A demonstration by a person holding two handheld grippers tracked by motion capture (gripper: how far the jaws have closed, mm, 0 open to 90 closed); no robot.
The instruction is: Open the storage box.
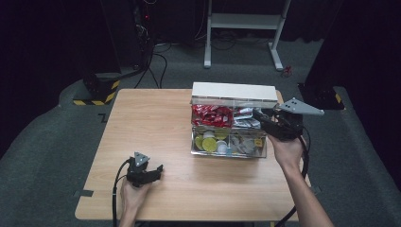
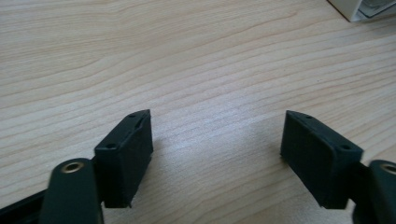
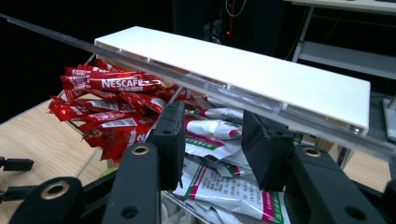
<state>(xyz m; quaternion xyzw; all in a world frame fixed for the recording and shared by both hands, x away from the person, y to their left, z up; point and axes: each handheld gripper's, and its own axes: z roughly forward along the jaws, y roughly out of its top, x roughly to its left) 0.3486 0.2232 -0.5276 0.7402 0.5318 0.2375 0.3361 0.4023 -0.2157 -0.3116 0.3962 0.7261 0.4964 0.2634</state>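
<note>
A: right gripper?
B: mid-right of high view, over the clear box; jaws part-spread above white-green sachets, gripping nothing, red sticks at left
A: left gripper?
B: lower left, jaws spread wide on bare table

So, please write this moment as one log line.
left gripper: open, on wooden table | right gripper: open over white sachets in clear box

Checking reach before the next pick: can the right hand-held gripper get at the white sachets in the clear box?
Probably yes. The right hand-held gripper sits just above the white sachets, jaws apart with nothing between them, and the lid stands raised behind.
</note>
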